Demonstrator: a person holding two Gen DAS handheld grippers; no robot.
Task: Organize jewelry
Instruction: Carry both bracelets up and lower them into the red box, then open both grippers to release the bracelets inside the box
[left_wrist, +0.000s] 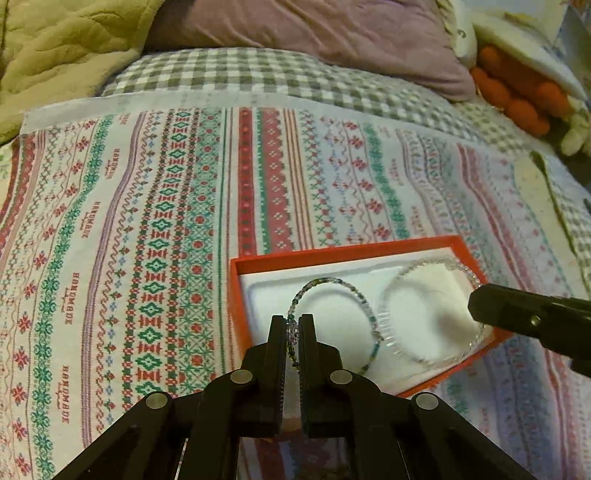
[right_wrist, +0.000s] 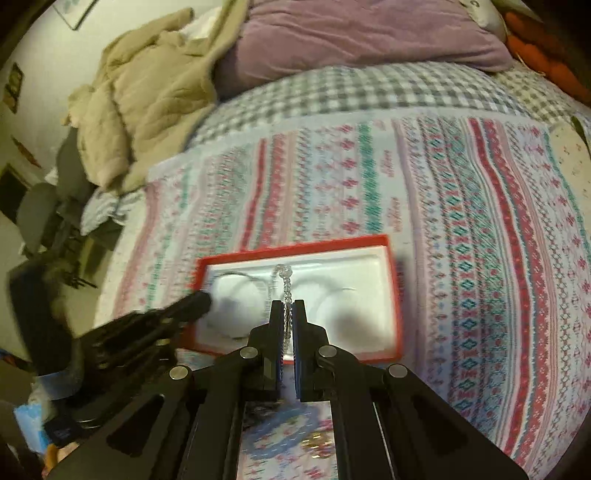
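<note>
From the left wrist view the left gripper (left_wrist: 292, 321) is clamped shut on the multicoloured beaded bracelet (left_wrist: 334, 284), whose beads run up between the two fingers and loop out to the right over the white insert of the red box (left_wrist: 258, 260); this view alone shows the bead colours clearly, and it shows the bracelet's loop hanging over the left half of the box beside the clear beaded bracelet (left_wrist: 388, 328); further right the clear loop reaches to the tip of the right gripper (left_wrist: 476, 301), which enters from the right edge over the box's right end, its own fingers too foreshortened here to read; the box sits on the patterned cloth (left_wrist: 147, 221), with a purple pillow (left_wrist: 332, 33) beyond it. The right wrist view is blurred, and it alone shows the room's left side: a beige quilt (right_wrist: 147, 92) heaped at the bed's edge; below it the left gripper (right_wrist: 201, 301) reaches in from the left over the red box (right_wrist: 295, 243); in the middle the right gripper (right_wrist: 288, 306) is closed on the clear beaded bracelet (right_wrist: 285, 280), which rises straight from between the fingers above the box's white insert; to the right lies only the patterned cloth (right_wrist: 480, 221).
</note>
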